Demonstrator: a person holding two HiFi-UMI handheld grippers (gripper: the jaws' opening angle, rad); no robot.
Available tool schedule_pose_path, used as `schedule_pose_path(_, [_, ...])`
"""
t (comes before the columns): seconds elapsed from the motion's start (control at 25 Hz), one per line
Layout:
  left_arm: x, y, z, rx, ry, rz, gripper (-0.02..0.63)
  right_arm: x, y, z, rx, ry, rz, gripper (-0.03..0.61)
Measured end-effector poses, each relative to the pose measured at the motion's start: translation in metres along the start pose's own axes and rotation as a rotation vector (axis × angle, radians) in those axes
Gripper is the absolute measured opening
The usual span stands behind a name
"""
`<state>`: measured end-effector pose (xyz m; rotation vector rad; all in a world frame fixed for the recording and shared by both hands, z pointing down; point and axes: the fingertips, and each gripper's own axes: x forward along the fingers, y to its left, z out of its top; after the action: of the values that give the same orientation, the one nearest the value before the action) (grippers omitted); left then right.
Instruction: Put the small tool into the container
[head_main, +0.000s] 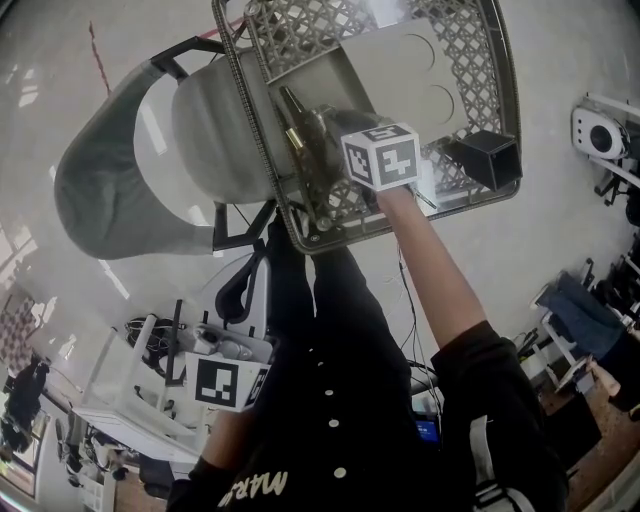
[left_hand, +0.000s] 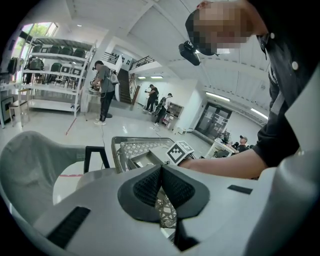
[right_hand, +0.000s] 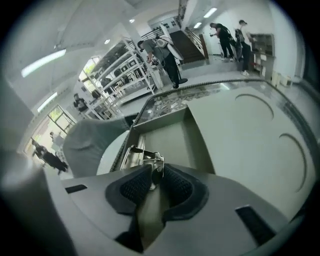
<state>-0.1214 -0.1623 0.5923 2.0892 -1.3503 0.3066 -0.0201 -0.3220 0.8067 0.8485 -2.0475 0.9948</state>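
A small metal tool (right_hand: 140, 156) with a brassy shaft (head_main: 292, 122) is pinched at one end between the pads of my right gripper (right_hand: 156, 173). In the head view that gripper (head_main: 318, 135), with its marker cube, reaches into a wire mesh basket (head_main: 505, 95). The tool hangs over the left rectangular compartment (right_hand: 170, 135) of a grey insert tray (head_main: 400, 65) in the basket. My left gripper (left_hand: 161, 175) is held low near the person's body (head_main: 225, 352), well short of the basket. Its pads meet with nothing between them.
The basket rests on a white chair seat (head_main: 205, 135) with a grey backrest (head_main: 100, 190). A black box (head_main: 490, 155) sits in the basket's right corner. The tray has two round recesses (right_hand: 255, 107). People stand by shelving (left_hand: 55, 75) far off.
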Motion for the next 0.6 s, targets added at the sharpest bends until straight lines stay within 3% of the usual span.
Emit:
schedule_pose_path(0.08, [0.001, 0.001, -0.004, -0.005, 0.007, 0.002, 0.026, -0.002, -0.009, 0.001, -0.08, 0.003, -0.086, 0.087])
schedule_pose_path(0.2, [0.002, 0.002, -0.009, -0.007, 0.015, 0.002, 0.026, -0.006, -0.017, 0.003, -0.11, -0.022, -0.148, 0.046])
schedule_pose_path(0.44, [0.004, 0.001, -0.009, 0.005, 0.013, -0.004, 0.026, -0.01, -0.017, 0.0, -0.155, -0.042, -0.174, 0.014])
schedule_pose_path(0.6, [0.0, -0.001, 0.004, 0.035, -0.006, -0.004, 0.026, -0.037, -0.015, 0.011, -0.085, -0.142, -0.151, 0.012])
